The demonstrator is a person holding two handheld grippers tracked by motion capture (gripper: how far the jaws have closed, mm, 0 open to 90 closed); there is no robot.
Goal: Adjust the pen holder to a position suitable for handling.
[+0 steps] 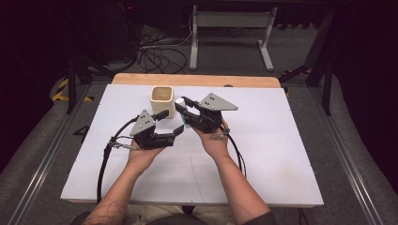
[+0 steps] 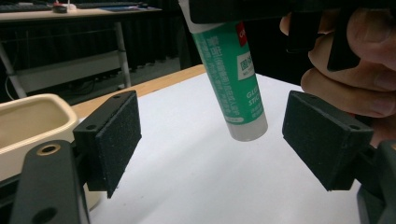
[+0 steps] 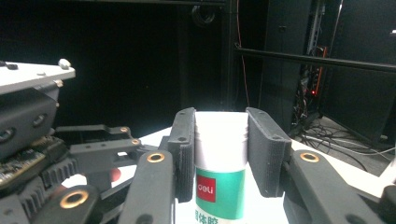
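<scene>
A green glue stick [image 3: 219, 186] with a white cap is held in the air, tilted, and my right gripper [image 3: 221, 122] is shut on its cap end. In the high view the glue stick [image 1: 184, 115] hangs just right of a cream square cup [image 1: 162, 100], with the right gripper [image 1: 183, 105] at its top. My left gripper [image 1: 170, 122] is open just below and left of it. In the left gripper view the glue stick [image 2: 231, 74] points its clear bottom end down between the wide-apart pads [image 2: 116, 135], without touching them; the left gripper [image 2: 219, 140] holds nothing.
A white board [image 1: 263, 154] covers the wooden table, and the cup [image 2: 28, 121] stands near its far edge. A hand [image 2: 359, 65] holds the right gripper close by. Cables trail from both grippers; a desk frame [image 1: 230, 28] and floor cables lie beyond.
</scene>
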